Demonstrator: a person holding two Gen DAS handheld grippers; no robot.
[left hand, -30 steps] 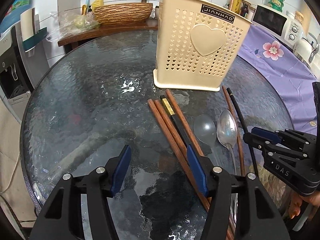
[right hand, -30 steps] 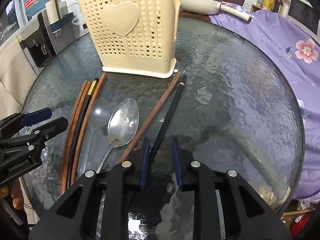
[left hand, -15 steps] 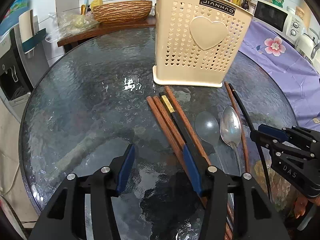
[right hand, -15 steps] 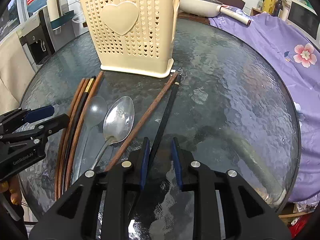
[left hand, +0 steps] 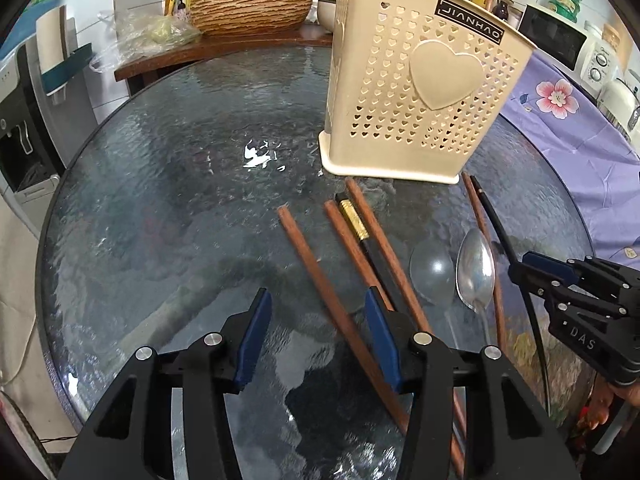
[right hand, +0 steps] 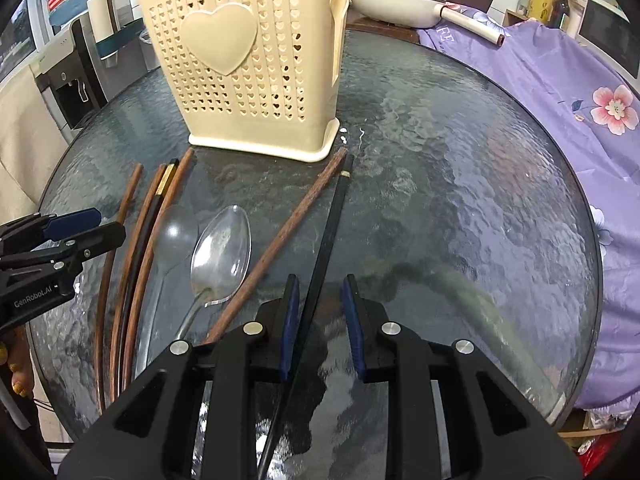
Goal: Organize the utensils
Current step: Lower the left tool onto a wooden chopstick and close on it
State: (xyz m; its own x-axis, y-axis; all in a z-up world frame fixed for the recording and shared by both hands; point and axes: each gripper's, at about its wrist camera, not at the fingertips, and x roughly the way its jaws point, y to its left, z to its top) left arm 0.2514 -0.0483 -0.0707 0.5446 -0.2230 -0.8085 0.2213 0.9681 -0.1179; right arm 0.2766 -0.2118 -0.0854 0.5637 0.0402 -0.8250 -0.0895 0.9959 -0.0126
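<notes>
Round textured glass table (left hand: 168, 184) with a cream perforated plastic utensil holder with a heart (left hand: 416, 92) standing upright at about 1 o'clock in the left wrist view, 11 o'clock in the right. Left gripper (left hand: 316, 336) low at 6 o'clock, jaws partly apart, not clamped; one brown wooden chopstick (left hand: 320, 280) runs diagonally through the gap, close to the right blue pad, contact unclear. Just right of that jaw: two more brown chopsticks flanking a black chopstick with gold band (left hand: 354, 220), then a clear plastic spoon (left hand: 434, 270) and a metal spoon (left hand: 476, 272), bowls pointing to the holder. Right gripper (right hand: 320, 312) at 6 o'clock in its own view, jaws narrow but apart; a plain black chopstick (right hand: 328, 236) lies between the pads, nearer the left pad, tip toward 12 o'clock by the holder's base. A reddish-brown chopstick (right hand: 292, 228) lies just left of it, outside the jaws. All utensils flat on the glass, none in the holder.
</notes>
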